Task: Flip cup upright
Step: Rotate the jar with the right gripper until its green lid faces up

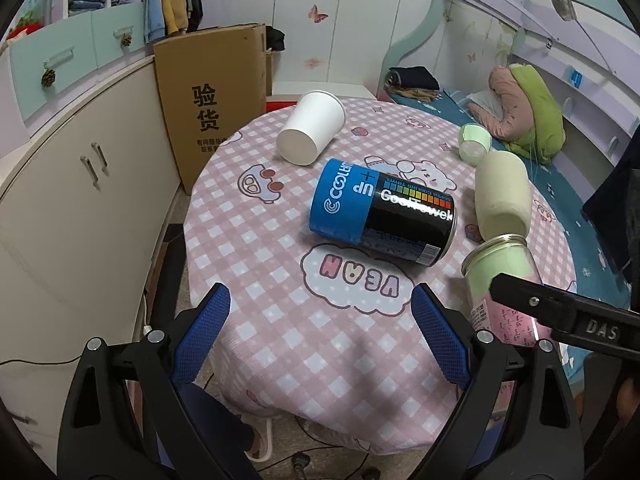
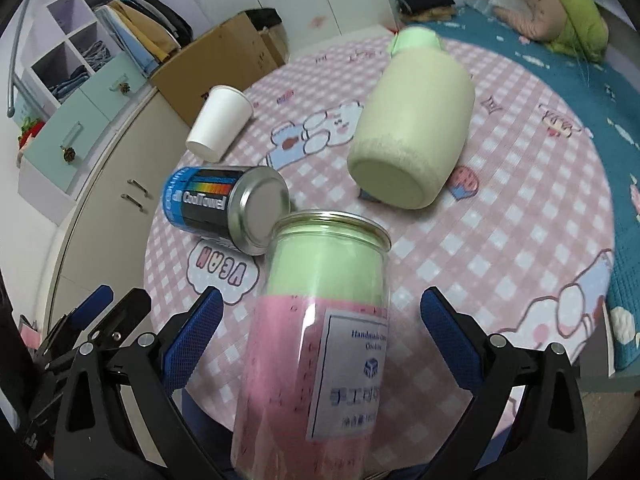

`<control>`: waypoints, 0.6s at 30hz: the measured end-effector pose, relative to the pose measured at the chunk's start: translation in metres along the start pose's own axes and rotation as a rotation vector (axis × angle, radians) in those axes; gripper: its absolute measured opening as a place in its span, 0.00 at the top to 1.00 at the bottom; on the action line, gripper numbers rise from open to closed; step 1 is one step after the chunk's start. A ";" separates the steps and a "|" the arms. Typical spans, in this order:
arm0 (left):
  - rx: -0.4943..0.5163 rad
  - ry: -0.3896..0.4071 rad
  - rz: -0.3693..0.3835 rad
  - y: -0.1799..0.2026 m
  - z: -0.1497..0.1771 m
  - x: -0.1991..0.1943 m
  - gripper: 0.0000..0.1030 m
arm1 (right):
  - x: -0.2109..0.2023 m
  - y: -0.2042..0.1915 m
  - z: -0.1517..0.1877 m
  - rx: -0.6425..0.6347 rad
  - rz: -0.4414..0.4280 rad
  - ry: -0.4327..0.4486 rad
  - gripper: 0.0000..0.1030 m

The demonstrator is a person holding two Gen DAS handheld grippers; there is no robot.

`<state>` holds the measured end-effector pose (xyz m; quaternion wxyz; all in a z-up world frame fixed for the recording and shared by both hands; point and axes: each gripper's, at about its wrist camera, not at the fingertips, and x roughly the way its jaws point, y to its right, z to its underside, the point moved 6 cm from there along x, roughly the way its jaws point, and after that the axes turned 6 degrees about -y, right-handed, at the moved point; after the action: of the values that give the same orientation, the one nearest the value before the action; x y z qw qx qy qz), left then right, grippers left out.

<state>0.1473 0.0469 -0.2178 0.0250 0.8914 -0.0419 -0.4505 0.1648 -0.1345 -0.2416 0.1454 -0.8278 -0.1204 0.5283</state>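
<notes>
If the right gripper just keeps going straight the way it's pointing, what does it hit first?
The pink and green jar. It lies between the open fingers of the right gripper, directly ahead. Whether the pads already touch it is unclear. Beyond it lies the cream bottle on the checked tablecloth.

White cup [image 1: 311, 128] on pink-and-white checked tablecloth [image 1: 280, 320]; blue-black can [image 1: 382, 212].

Left gripper [image 1: 320, 332]: jaws spread wide, blue pads facing each other, nothing between them, held low at the near side of the view. Right gripper [image 2: 320, 332]: jaws also wide apart, neither pad visibly touching anything. Right gripper's black arm shows at the right edge of the left wrist view.
</notes>
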 end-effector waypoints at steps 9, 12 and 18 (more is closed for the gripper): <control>-0.014 -0.009 -0.007 -0.003 -0.004 0.005 0.10 | 0.018 0.002 -0.005 0.002 -0.040 -0.042 0.28; -0.013 -0.012 0.002 -0.003 -0.004 0.006 0.10 | 0.018 0.000 -0.005 -0.014 -0.044 -0.044 0.33; -0.010 -0.004 0.017 0.003 -0.003 0.002 0.10 | -0.005 -0.012 -0.006 -0.085 -0.009 0.036 0.33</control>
<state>0.1507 0.0440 -0.2172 0.0334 0.8900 -0.0474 -0.4523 0.1679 -0.1257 -0.2309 0.1148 -0.8421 -0.1439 0.5069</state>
